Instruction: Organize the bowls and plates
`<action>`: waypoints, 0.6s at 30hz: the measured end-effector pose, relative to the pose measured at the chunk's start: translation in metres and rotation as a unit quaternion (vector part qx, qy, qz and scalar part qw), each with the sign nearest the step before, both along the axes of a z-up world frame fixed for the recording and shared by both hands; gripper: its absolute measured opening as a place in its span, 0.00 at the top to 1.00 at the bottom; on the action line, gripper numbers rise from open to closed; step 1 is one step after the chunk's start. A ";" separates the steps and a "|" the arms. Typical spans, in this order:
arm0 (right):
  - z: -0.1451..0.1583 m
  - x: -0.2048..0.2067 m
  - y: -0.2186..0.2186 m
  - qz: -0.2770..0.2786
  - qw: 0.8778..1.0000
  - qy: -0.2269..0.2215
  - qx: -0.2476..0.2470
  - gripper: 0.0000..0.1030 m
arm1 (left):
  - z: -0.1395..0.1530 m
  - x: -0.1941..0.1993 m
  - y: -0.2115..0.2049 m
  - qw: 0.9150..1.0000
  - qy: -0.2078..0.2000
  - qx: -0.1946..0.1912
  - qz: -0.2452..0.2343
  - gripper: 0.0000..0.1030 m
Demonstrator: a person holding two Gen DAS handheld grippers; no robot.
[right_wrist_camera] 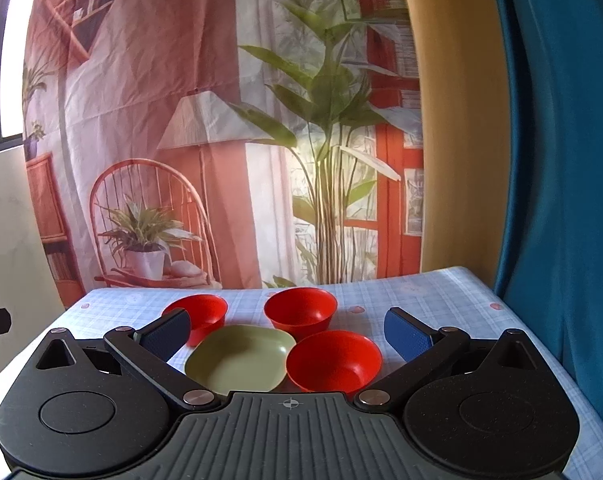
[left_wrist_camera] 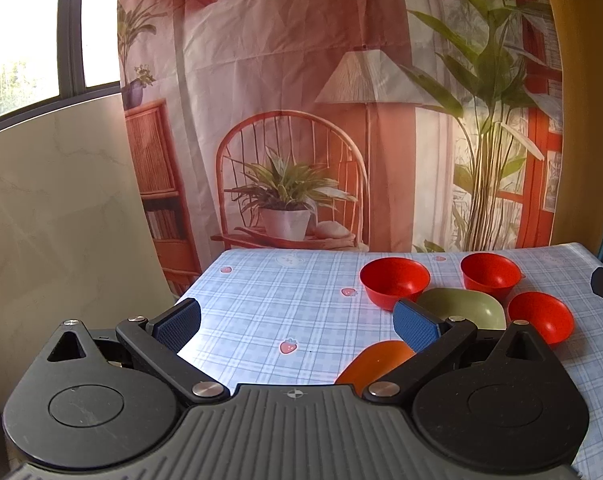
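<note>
- Left hand-held gripper point(left_wrist_camera: 295, 326): jaws wide apart, empty, ribbed blue pads point(left_wrist_camera: 179, 322), above the tabletop point(left_wrist_camera: 261, 300) with its blue checked, glossy cloth.
- Right hand-held gripper point(right_wrist_camera: 287, 334): jaws wide apart, empty, level.
- Three red bowls point(right_wrist_camera: 333, 360), round, smooth plastic, center of right view.
- Green plate point(right_wrist_camera: 239, 360), rounded-square, matte, touching the nearest bowl.
- Orange dish point(left_wrist_camera: 375, 362), lower right of left view, partly hidden.
- Printed fabric backdrop point(left_wrist_camera: 301, 80) behind.

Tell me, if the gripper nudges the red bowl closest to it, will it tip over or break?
Probably neither. The nearest red bowl sits upright on the checked tablecloth and is wide and low, so a nudge would likely slide it. Its matte, even colour suggests light plastic, so breaking seems unlikely. It lies close beside the green plate, so it may bump that.
</note>
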State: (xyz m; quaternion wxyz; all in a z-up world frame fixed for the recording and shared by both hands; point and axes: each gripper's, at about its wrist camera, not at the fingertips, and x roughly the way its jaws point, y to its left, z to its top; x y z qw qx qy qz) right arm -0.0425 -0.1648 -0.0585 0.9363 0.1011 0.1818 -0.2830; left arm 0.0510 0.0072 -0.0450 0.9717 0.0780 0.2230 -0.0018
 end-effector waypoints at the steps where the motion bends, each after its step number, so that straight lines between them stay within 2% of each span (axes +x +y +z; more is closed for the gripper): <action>1: -0.005 0.001 0.003 -0.001 1.000 -0.005 -0.014 0.00 | -0.003 0.003 0.000 1.000 0.004 0.000 -0.001 0.00; 5: -0.021 0.011 0.007 0.015 0.999 -0.001 -0.035 0.00 | -0.017 0.014 0.005 1.000 0.025 -0.009 -0.003 0.00; 11: -0.043 0.023 0.000 0.026 1.000 0.008 -0.006 0.00 | -0.037 0.029 0.010 0.999 0.047 -0.015 -0.006 0.00; 15: -0.059 0.035 -0.003 0.028 0.999 0.037 0.010 0.00 | -0.046 0.038 0.012 0.998 0.060 -0.024 -0.009 0.00; 18: -0.069 0.037 -0.005 0.039 0.998 0.034 0.022 0.00 | -0.054 0.042 0.013 0.997 0.069 -0.033 -0.010 0.01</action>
